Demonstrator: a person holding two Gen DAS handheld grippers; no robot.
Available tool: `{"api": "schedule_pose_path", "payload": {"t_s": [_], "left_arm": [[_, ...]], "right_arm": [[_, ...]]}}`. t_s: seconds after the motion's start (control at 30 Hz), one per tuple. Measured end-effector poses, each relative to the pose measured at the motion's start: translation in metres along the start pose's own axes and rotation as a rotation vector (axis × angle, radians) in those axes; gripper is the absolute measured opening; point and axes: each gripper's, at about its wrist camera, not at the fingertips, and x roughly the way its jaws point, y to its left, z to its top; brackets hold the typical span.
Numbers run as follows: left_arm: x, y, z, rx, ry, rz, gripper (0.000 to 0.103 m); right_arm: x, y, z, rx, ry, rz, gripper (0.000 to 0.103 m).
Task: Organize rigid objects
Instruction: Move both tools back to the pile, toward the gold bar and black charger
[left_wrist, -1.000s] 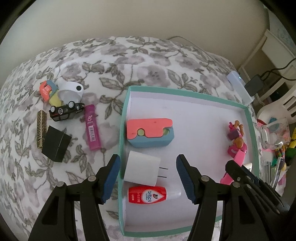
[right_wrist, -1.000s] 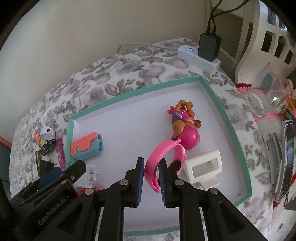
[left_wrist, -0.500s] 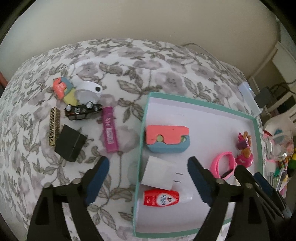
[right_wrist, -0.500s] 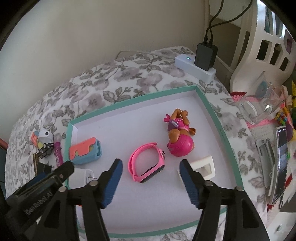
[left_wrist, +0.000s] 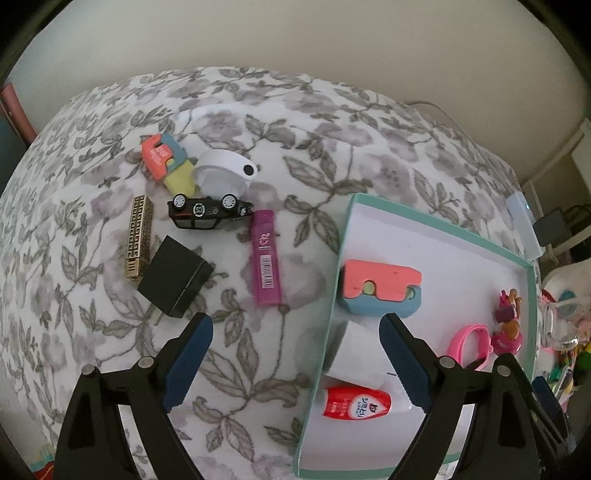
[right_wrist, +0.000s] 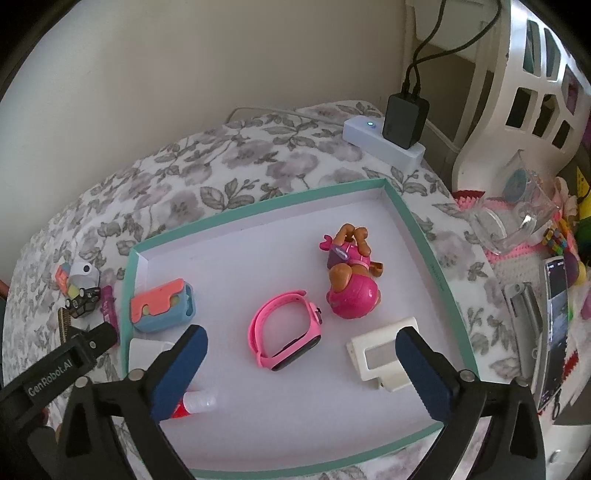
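Note:
A teal-rimmed white box (right_wrist: 258, 206) on the floral cloth holds a pink watch (right_wrist: 284, 328), a pink puppy toy (right_wrist: 351, 284), a coral-and-blue case (left_wrist: 380, 288), a white plug (left_wrist: 354, 347), a red bottle (left_wrist: 354, 404) and a white frame (right_wrist: 384, 354). My right gripper (right_wrist: 301, 334) hovers over the watch, jaws opening, pads clear of it. My left gripper (left_wrist: 294, 321) straddles the box's left rim (left_wrist: 332, 295), jaws opening and empty. On the cloth to the left lie a purple tube (left_wrist: 266, 258), black adapter (left_wrist: 175, 277), gold bar (left_wrist: 139, 236) and toy car (left_wrist: 207, 212).
A white round piece (left_wrist: 225, 170) and a coral-yellow item (left_wrist: 166, 162) lie behind the car. A power strip with a black charger (right_wrist: 384, 140) sits behind the box. To the right stand a glass mug (right_wrist: 517, 218), a phone (right_wrist: 554, 325) and a white chair (right_wrist: 517, 92).
My right gripper let go of the pink watch, which now lies flat in the box, and its jaws spread wide. My left gripper shifted left off the white plug and opened wider.

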Motion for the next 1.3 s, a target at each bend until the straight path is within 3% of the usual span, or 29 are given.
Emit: {"api": "schedule_pose_path", "payload": {"t_s": [0.43,0.57,0.8,0.97,1.2,1.3], "left_arm": [[-0.007,0.043,0.017,-0.117,-0.011,-0.009,0.092],[-0.012,0.072,0.026,-0.170,-0.019,0.016,0.092],[-0.022,0.128,0.037,-0.240,-0.051,0.160,0.092],[-0.027,0.155,0.042,-0.260,-0.067,0.215,0.092],[-0.019,0.179,0.044,-0.282,-0.036,0.227,0.092],[-0.013,0.184,0.046,-0.294,-0.023,0.197,0.092]], "right_arm": [[0.006,0.010,-0.002,-0.033,0.005,-0.001,0.103],[0.005,0.023,-0.003,-0.053,0.003,0.029,0.103],[-0.002,0.057,-0.007,-0.131,-0.024,0.067,0.103],[-0.004,0.085,-0.009,-0.171,-0.040,0.124,0.103],[-0.002,0.125,-0.012,-0.253,-0.045,0.165,0.103],[-0.001,0.140,-0.012,-0.273,-0.048,0.195,0.103]]}}
